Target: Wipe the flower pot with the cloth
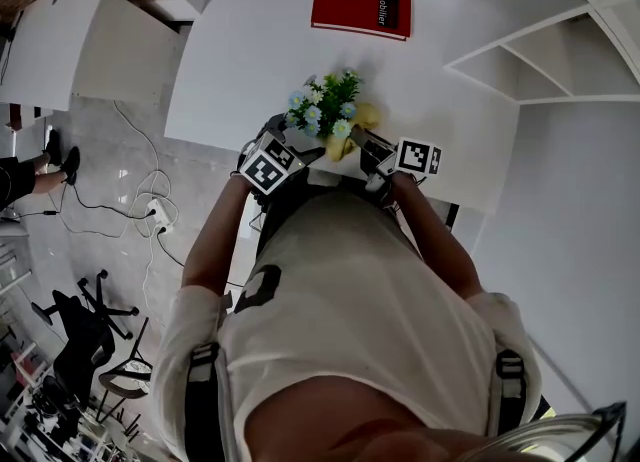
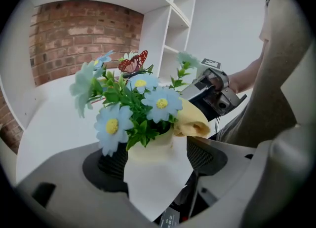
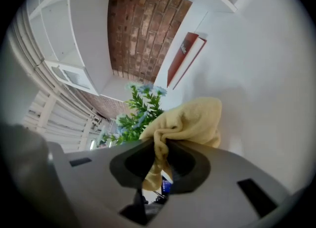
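A pale cream flower pot (image 2: 155, 172) with blue daisies (image 2: 148, 108) and a red butterfly pick stands tilted between the jaws of my left gripper (image 2: 158, 158), which is shut on it. My right gripper (image 3: 160, 160) is shut on a bunched yellow cloth (image 3: 190, 121). In the left gripper view the cloth (image 2: 193, 122) lies against the pot's right rim, with the right gripper (image 2: 212, 93) just behind it. The head view shows the flowers (image 1: 325, 110) near the table's front edge, the left gripper (image 1: 300, 152) on their left and the right gripper (image 1: 368, 153) with the cloth (image 1: 366, 115) on their right.
A red book (image 1: 360, 5) lies at the far side of the white table (image 1: 230, 70). White shelves (image 1: 530, 60) stand to the right, and a brick wall (image 2: 74, 34) is behind. Cables and an office chair (image 1: 90, 330) are on the floor to the left.
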Motion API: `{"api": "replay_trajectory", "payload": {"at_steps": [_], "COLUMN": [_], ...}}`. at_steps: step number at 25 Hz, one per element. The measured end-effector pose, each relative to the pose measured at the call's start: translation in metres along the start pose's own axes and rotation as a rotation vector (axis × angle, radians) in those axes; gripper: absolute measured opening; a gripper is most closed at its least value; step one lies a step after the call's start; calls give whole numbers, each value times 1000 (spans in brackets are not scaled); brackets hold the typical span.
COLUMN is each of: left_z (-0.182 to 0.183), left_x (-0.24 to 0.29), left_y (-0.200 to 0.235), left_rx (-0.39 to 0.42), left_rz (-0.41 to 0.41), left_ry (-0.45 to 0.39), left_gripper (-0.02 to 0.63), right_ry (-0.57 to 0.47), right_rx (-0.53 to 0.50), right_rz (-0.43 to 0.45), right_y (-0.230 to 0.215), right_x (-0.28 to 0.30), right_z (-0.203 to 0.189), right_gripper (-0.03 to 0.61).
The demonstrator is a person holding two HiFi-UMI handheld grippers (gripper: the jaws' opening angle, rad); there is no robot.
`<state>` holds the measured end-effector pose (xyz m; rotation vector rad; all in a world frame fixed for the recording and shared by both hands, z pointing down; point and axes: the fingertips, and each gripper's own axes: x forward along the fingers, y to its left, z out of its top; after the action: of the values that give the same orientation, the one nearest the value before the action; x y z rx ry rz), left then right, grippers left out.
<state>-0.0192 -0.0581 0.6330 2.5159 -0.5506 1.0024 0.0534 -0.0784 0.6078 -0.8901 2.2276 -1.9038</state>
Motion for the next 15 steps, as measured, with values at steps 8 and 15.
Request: {"api": "replay_trajectory", "payload": {"at_steps": [8, 15], "left_z": [1, 1], "left_x": [-6, -8], "left_y": [-20, -31], "left_rx": [15, -2], "left_rz": [-34, -35], "left_ry": [6, -11], "left_gripper": [373, 373], "right_ry": [-40, 129], "right_rx": [-1, -106], "right_rz": [34, -98], "right_y": [4, -29], "right_x": [-2, 7], "right_z": [5, -45], "right_gripper": [75, 75]}}
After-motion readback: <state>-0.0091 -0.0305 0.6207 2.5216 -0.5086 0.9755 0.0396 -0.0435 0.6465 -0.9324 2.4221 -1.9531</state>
